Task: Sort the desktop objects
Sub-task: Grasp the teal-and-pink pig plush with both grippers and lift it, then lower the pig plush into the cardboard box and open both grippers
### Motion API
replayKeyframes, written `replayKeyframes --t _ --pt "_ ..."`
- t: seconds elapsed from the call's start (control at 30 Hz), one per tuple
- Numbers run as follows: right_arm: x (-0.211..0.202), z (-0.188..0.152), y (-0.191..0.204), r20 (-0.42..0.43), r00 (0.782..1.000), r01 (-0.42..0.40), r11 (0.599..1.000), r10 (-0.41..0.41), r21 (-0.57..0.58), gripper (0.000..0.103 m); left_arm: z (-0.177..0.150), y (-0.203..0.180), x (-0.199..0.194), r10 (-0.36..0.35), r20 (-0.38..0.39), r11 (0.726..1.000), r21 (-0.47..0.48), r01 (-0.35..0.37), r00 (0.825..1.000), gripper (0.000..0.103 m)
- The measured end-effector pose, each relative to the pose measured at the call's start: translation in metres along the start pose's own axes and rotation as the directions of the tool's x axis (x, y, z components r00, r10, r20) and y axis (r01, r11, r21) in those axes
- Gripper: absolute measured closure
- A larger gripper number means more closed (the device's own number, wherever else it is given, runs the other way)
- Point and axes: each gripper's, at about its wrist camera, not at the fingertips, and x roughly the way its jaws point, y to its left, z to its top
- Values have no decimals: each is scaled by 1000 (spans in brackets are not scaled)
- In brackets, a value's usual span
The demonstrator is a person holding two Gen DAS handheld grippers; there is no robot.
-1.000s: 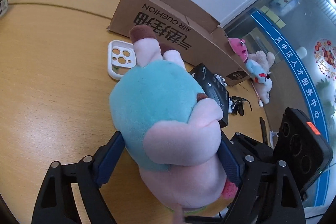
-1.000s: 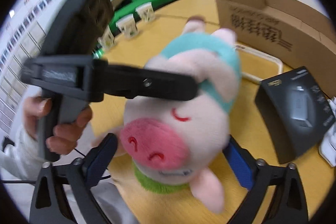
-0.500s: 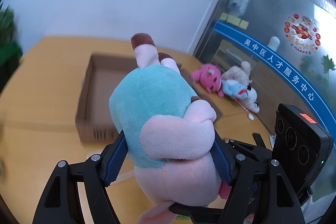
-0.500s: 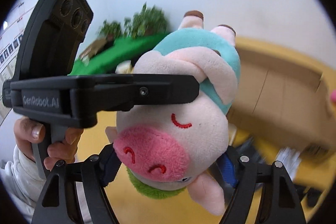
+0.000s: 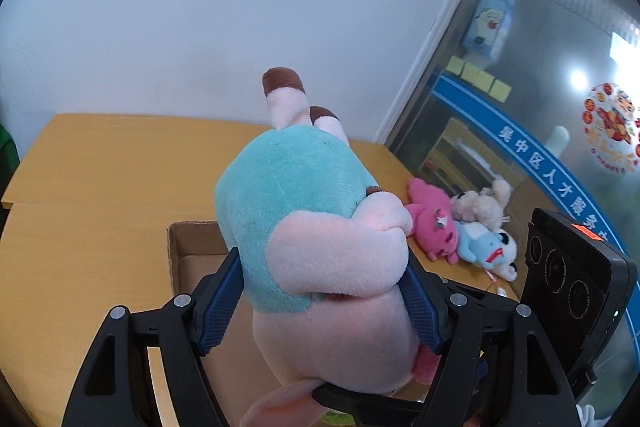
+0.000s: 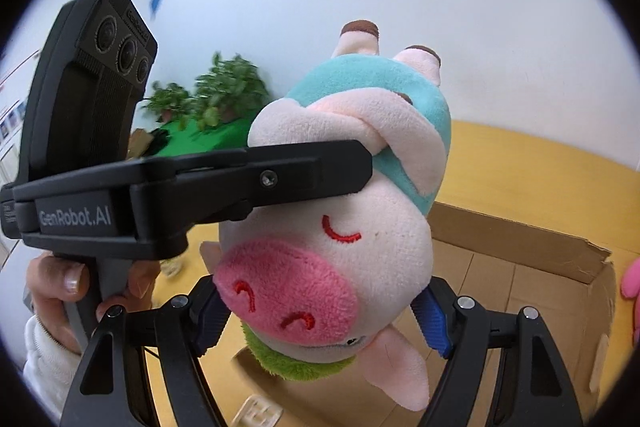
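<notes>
A pink plush pig [image 5: 320, 251] in a teal shirt hangs upside down in the air, held by both grippers. My left gripper [image 5: 320, 291] is shut on its body from the back. My right gripper [image 6: 320, 307] is shut on its head, with the pink snout [image 6: 286, 291] facing the camera. The pig [image 6: 360, 187] is above an open cardboard box [image 5: 192, 247], which also shows in the right wrist view [image 6: 520, 267]. The left gripper's body [image 6: 160, 187] crosses the right wrist view, and the right gripper's body [image 5: 572, 291] shows at the right of the left wrist view.
Three small plush toys, pink [image 5: 432, 227], cream [image 5: 484, 203] and blue [image 5: 488, 247], lie on the wooden table [image 5: 100, 187] right of the box. A white wall is behind. Green plants [image 6: 208, 103] stand far left. A white phone case [image 6: 256, 413] lies below.
Both grippers have lifted the pig up from the table and carried it over the open box. The view has tilted up, so the phone case and black box have dropped out of sight.
</notes>
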Motion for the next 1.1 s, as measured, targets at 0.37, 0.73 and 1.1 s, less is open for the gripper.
replayKeyframes --t 0.37,0.73,1.1 --pt "164 -29 -74 -207 978 39 981 1 188 25 -33 125 138 0 -274 987 -152 -43 962 36" --pt "215 -51 -80 -257 966 7 983 41 183 24 -49 141 140 70 -342 981 -149 -128 937 37" --pt "162 -68 -77 -222 975 -3 995 24 96 15 -48 114 30 261 -125 959 -80 -272 957 29"
